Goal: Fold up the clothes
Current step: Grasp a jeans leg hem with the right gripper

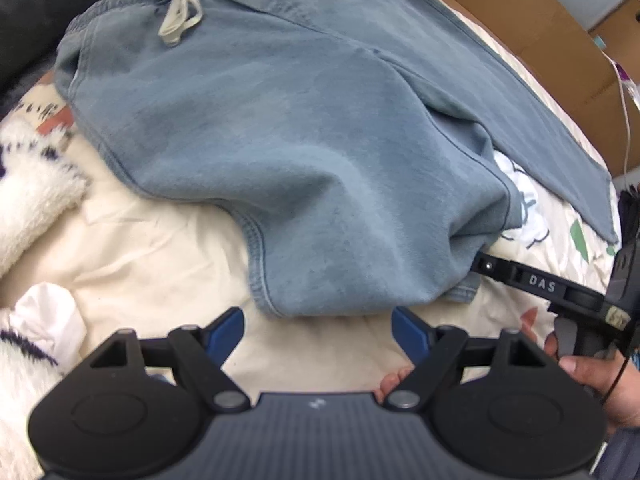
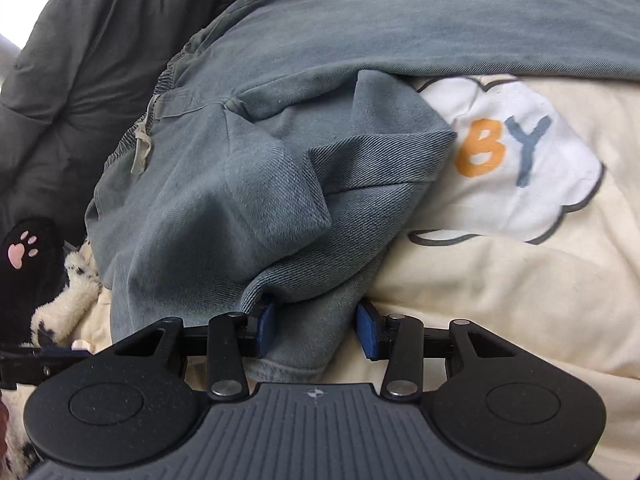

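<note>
Sweatpants (image 2: pixel 256 184) between right hand-held gripper (image 2: pixel 316 330) fingers.

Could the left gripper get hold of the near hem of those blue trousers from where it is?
Probably yes. The left gripper is open with the hem of the trousers just ahead of its fingers, and only bare bedsheet lies between.

Blue trousers (image 2: pixel 248 184): matt twill-weave cloth, faded. Cream bedsheet (image 1: pixel 160 248): smooth matt cotton, apparently. Grippers' housing: matt ribbed plastic. Fleece blanket (image 1: pixel 32 200): rough pile.
</note>
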Available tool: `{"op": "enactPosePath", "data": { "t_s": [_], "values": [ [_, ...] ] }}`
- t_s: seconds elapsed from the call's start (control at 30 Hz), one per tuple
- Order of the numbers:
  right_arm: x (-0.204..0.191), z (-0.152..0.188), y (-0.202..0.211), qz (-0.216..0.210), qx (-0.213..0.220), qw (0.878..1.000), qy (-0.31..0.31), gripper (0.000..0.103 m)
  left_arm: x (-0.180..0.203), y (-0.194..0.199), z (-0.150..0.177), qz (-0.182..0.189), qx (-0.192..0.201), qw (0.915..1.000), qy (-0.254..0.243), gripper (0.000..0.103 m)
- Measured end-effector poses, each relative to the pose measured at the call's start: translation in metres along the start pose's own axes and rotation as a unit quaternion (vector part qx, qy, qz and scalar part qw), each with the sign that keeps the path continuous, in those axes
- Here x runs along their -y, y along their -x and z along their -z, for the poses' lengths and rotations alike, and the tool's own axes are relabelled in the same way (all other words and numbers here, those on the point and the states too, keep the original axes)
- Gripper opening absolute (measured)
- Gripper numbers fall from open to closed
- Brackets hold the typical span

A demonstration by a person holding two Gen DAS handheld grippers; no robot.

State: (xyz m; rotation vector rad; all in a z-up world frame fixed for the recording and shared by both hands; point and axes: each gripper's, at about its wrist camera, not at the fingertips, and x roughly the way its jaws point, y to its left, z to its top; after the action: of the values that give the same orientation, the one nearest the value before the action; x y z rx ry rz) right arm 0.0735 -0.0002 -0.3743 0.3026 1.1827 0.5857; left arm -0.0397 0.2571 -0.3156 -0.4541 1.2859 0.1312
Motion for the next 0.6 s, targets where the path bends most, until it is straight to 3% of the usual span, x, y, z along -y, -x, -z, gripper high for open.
{"op": "enactPosePath", "data": {
  "t_s": [0.03, 0.07, 0.13, 0.27, 0.6],
  "values": [
    [0.001, -0.001, -0.002, -0.005, -0.003, 1.0, -0.005, 0.032, -0.001, 0.001, 0.0, 0.001, 0.0, 1.0, 0.005, 0.083],
    [0.002, -0.001, -0.002, -0.007, -0.007, 1.0, -0.01, 0.015, -0.002, 0.003, 0.001, 0.003, 0.001, 0.9999, 0.01, 0.083],
    [0.006, -0.002, 0.002, -0.013, -0.019, 0.999, -0.029, 0.005, -0.003, 0.006, 0.001, 0.002, 0.0, 0.9998, 0.017, 0.083],
    [0.004, -0.007, 0.027, -0.022, -0.017, 0.999, -0.047, 0.003, -0.001, 0.016, 0.0, 0.002, 0.006, 0.9998, 0.017, 0.083],
    [-0.016, -0.013, 0.112, 0.01, -0.001, 0.998, -0.061, 0.002, 0.003, 0.052, 0.0, 0.008, 0.042, 0.9983, 0.041, 0.083]
  ]
}}
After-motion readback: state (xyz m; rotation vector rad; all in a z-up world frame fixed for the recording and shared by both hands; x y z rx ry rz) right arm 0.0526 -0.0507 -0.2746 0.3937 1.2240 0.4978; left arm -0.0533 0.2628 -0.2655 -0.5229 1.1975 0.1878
